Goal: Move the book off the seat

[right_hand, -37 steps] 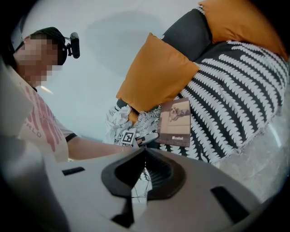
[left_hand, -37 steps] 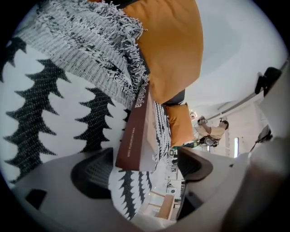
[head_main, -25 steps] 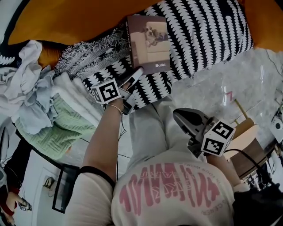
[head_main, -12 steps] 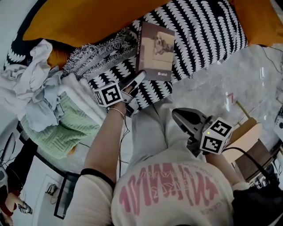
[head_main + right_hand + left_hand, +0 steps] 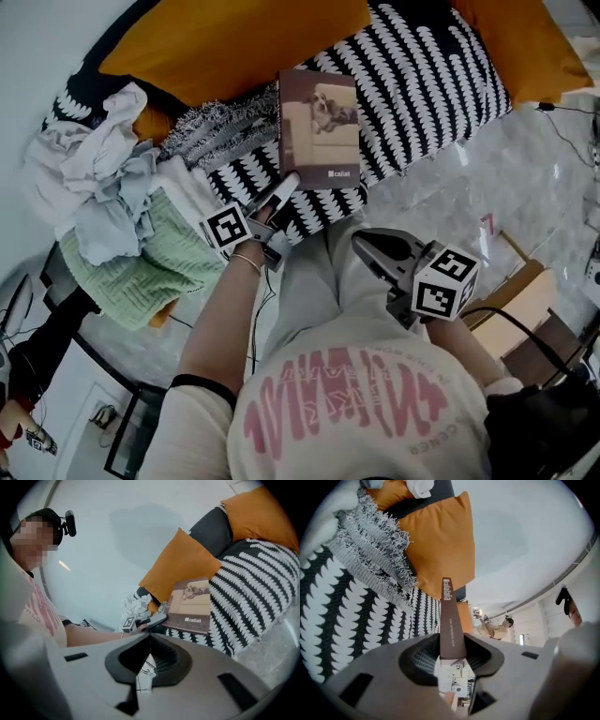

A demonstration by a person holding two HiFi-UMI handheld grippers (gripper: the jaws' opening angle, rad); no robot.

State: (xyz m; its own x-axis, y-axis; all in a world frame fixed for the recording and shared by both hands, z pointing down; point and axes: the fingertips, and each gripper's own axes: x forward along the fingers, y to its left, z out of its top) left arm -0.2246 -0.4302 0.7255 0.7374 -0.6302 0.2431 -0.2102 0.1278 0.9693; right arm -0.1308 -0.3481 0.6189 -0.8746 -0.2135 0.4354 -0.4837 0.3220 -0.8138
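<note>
A brown book (image 5: 319, 127) with a dog on a sofa on its cover is held over the black-and-white patterned seat cushion (image 5: 431, 75). My left gripper (image 5: 286, 183) is shut on the book's near corner by the spine. In the left gripper view the brown spine (image 5: 449, 616) runs up from between the jaws of the left gripper (image 5: 452, 653). My right gripper (image 5: 361, 246) hangs in front of the person's lap, shut and empty. From the right gripper (image 5: 150, 637) I see the book (image 5: 192, 604) and the left gripper ahead.
Orange cushions (image 5: 234, 47) lie behind the seat cushion. A grey fringed throw (image 5: 220, 127), a pile of pale clothes (image 5: 103, 178) and a green towel (image 5: 131, 253) lie to the left. Marble floor (image 5: 487, 178) and a wooden piece (image 5: 525, 291) are at the right.
The book stays in the left gripper and has turned slightly, now lower in the head view. The head view has swung. The right gripper has shifted a little left.
</note>
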